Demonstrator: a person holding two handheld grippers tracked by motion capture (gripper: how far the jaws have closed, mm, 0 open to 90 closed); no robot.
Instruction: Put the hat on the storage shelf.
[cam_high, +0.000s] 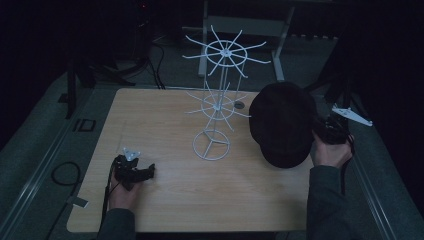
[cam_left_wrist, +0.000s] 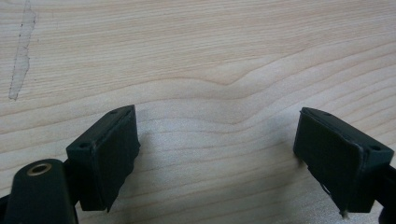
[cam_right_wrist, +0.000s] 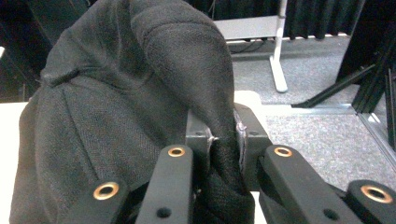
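A black cloth cap hangs lifted over the right side of the wooden table, its brim toward the person. My right gripper is shut on a fold at the cap's edge. Up close, the black fabric is pinched between that gripper's two pads. A white wire rack with two tiers of spoke hooks stands at the table's middle, just left of the cap. My left gripper rests low near the front left. Its jaws stand wide open over bare wood.
A pale smear marks the wood ahead of the left gripper. Past the table's far edge stand a grey metal frame leg and dark cables on the floor. A cable loop lies off the table's left edge.
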